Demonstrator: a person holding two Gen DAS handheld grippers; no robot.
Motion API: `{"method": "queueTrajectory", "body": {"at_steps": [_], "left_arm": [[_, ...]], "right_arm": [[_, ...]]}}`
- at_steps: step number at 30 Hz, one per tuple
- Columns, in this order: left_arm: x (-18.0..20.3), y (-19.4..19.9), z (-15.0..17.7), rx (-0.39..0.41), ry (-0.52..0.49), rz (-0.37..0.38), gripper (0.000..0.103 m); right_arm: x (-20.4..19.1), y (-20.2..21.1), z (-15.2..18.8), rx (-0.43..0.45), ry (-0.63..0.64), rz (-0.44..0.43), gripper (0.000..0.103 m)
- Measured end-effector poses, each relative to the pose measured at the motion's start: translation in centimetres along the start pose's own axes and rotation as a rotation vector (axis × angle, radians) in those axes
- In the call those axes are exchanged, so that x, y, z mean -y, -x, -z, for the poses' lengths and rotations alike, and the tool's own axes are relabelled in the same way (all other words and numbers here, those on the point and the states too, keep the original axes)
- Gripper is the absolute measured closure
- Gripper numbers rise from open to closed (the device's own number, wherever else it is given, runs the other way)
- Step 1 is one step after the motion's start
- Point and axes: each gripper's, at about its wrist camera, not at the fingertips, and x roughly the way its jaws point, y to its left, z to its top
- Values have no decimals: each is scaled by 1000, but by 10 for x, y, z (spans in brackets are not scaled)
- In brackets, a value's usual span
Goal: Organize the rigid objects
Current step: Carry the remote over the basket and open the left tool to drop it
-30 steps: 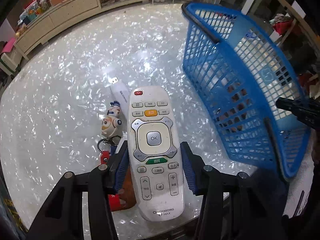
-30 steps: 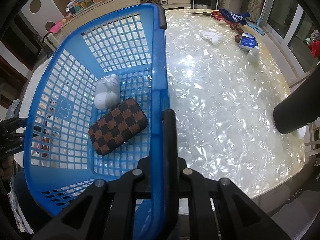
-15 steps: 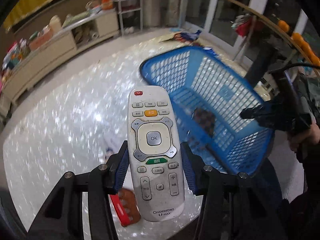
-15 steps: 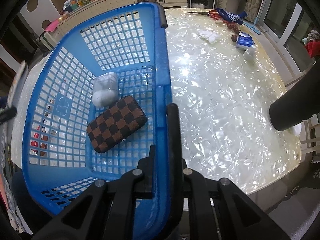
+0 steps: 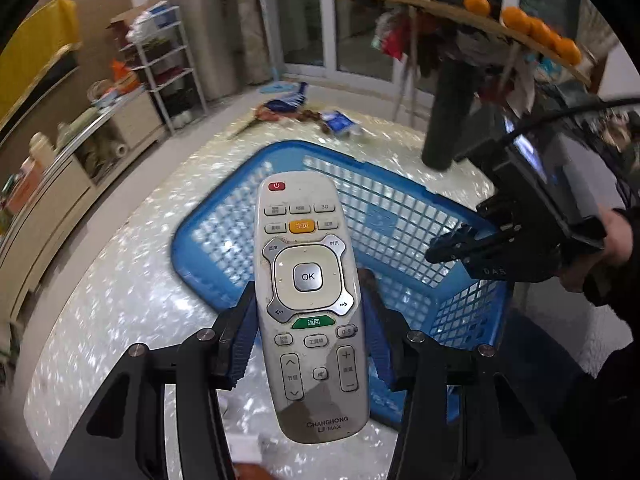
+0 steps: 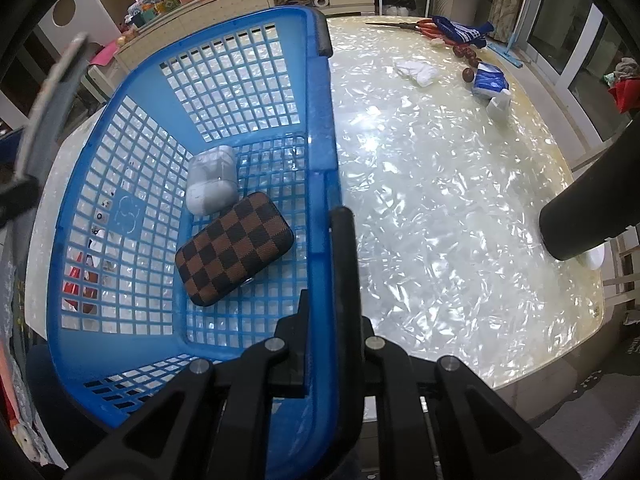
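My left gripper (image 5: 308, 320) is shut on a white Changhong remote control (image 5: 308, 280) and holds it in the air, over the near edge of the blue plastic basket (image 5: 400, 216). My right gripper (image 6: 332, 236) is shut on the basket's right rim (image 6: 320, 140); it shows in the left wrist view (image 5: 460, 246) at the basket's right side. In the basket lie a brown checkered case (image 6: 234, 248) and a white earbud case (image 6: 211, 184). The remote's edge shows blurred at the upper left of the right wrist view (image 6: 52, 100).
The basket stands on a pearly white table (image 6: 440, 200). At the table's far end lie red scissors (image 6: 432, 26), a blue-white pack (image 6: 489, 80) and white tissue (image 6: 416, 70). A black post (image 6: 592, 208) stands at the right. Red items (image 6: 78, 292) lie behind the basket's left wall.
My left gripper has lifted the remote off the table and swung it right, up over the basket. The right gripper keeps its hold on the rim; the basket has settled slightly.
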Motion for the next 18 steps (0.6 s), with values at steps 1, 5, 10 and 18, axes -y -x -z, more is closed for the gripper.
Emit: {"method": "queueTrajectory", "body": {"at_steps": [1,5,10,18], "left_arm": [[3,-7,-2,0,-15,9,49],[10,-35,-7,-34,-32,46,50],[19,-63,-7,-79,-82,54,51],[25,-93,-14,-146,-123,50,51]], "right_arm": [[1,0,0,0,-3,-4,94],[2,-1,0,0,-6,-10,94],[4,0,0,5,-11,-17,94],[3,-5,-1,2,-19,-30,94]]}}
